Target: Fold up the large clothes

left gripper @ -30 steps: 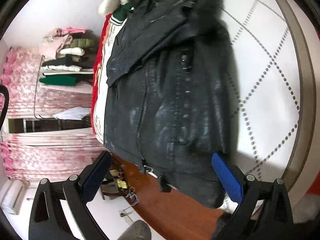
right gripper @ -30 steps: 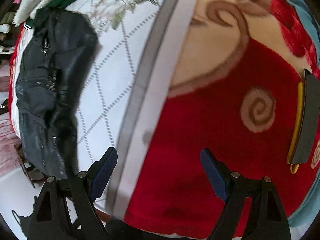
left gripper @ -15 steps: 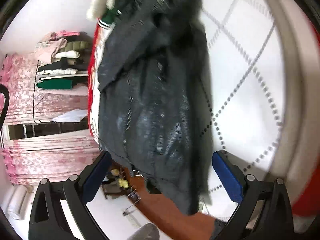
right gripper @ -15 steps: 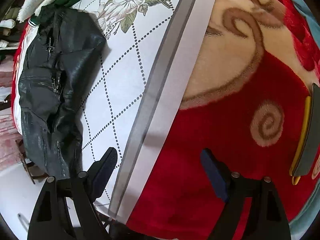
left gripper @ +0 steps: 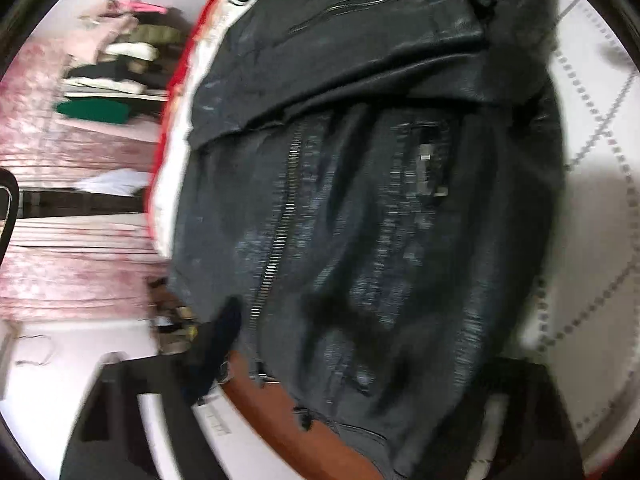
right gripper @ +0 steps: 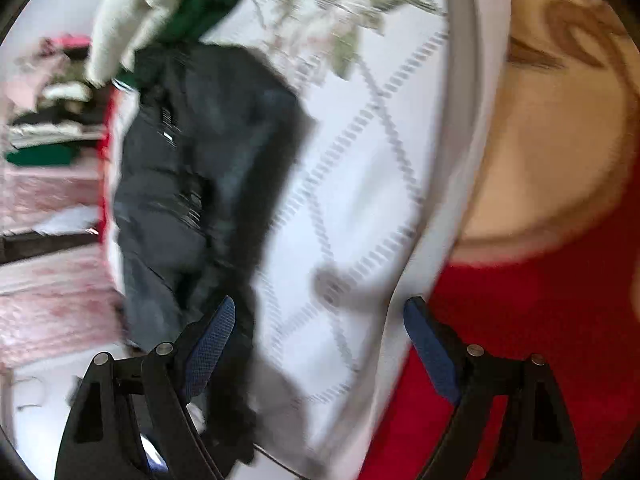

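Closing my left claw (left gripper: 340, 360) around the hem of the black jacket (left gripper: 360, 200), which lies on the white sheet (right gripper: 360, 200) at the bed's edge; blur hides whether the pads press yet. My right claw (right gripper: 316, 344) hangs open over sheet and red blanket (right gripper: 540, 320).

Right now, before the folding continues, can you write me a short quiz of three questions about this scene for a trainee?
1. True or false: the right gripper holds the black jacket.
2. The jacket lies on: A) a white sheet with dotted diamonds; B) a bare wooden floor; C) a green towel.
3. Fill in: the blanket under the right gripper's right-hand finger is ___ in colour.

Key: 1 false, its jaws are open and empty; 2 A; 3 red.
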Motion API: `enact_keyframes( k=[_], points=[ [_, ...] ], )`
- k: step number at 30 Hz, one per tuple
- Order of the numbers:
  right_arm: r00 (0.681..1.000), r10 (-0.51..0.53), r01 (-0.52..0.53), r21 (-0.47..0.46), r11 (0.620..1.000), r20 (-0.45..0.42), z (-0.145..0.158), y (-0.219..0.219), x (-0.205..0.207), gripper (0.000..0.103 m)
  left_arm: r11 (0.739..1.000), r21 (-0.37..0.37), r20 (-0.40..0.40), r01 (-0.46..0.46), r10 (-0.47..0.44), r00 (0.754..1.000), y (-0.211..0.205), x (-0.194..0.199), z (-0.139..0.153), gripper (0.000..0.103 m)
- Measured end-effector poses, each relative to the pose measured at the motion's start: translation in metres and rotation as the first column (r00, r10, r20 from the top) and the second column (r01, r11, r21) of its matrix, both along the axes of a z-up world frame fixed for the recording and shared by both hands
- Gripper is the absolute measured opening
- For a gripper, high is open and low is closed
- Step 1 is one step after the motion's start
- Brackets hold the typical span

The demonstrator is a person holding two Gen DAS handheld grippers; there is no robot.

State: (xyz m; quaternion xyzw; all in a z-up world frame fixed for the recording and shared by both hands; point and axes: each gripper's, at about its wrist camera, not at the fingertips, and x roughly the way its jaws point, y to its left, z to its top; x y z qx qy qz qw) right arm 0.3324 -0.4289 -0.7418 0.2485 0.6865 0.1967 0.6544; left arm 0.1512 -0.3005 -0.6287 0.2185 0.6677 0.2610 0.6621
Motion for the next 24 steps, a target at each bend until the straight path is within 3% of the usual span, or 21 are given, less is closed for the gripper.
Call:
enact_keyframes(
  k=[2,3,4,7,10,13,14,15,16,17,19,24],
  points=[
    [0.999,-0.048,0.047,0.111,0.993,0.010,-0.004,0.002,0.005,0.089,0.998,-0.057,0.001,0.020,-0.020,1.000,-0.005,0.000,0.003,0.025],
    [0.998,-0.065,0.064,0.128,0.990,0.001,-0.005,0.004,0.007,0.089,0.997,-0.067,0.003,0.033,-0.033,0.999,-0.009,0.000,0.005,0.015],
    [0.996,-0.088,0.087,0.136,0.987,0.002,-0.004,0.006,0.008,0.089,0.996,-0.076,0.004,0.041,-0.040,0.999,-0.011,0.000,0.007,0.012],
    [0.992,-0.129,0.129,0.227,0.965,-0.016,-0.002,0.015,0.009,0.089,0.994,-0.096,0.010,0.046,-0.045,0.999,-0.012,0.000,0.014,0.008],
    [0.985,-0.151,0.170,0.290,0.942,-0.088,-0.022,0.034,0.017,0.089,0.993,-0.107,0.018,0.049,-0.048,0.999,0.002,0.007,0.019,0.007],
    [0.981,-0.162,0.188,0.337,0.923,-0.103,-0.033,0.053,0.032,0.089,0.990,-0.129,0.030,0.057,-0.054,0.998,0.011,0.008,0.028,0.007],
    [0.982,-0.172,0.191,0.362,0.913,-0.084,-0.030,0.059,0.038,0.085,0.989,-0.136,0.031,0.063,-0.059,0.998,0.015,0.008,0.031,0.007],
    [0.984,-0.169,0.179,0.358,0.916,-0.060,-0.027,0.066,0.041,0.058,0.987,-0.146,0.037,0.063,-0.058,0.998,0.018,0.007,0.034,0.007],
    [0.989,-0.143,0.147,0.306,0.941,-0.037,-0.022,0.074,0.046,0.041,0.985,-0.161,0.045,0.059,-0.052,0.998,0.023,0.007,0.037,0.007],
    [0.991,-0.133,0.136,0.291,0.947,-0.030,-0.020,0.084,0.052,0.035,0.983,-0.175,0.049,0.063,-0.056,0.997,0.025,0.007,0.039,0.007],
    [0.989,-0.148,0.148,0.272,0.951,-0.021,-0.010,0.092,0.054,0.030,0.976,-0.207,0.061,0.069,-0.058,0.996,0.033,0.006,0.046,0.007],
    [0.986,-0.165,0.157,0.215,0.964,0.016,0.051,0.112,0.050,0.026,0.935,-0.339,0.099,0.101,-0.072,0.993,0.070,0.003,0.077,0.007]
  ],
)
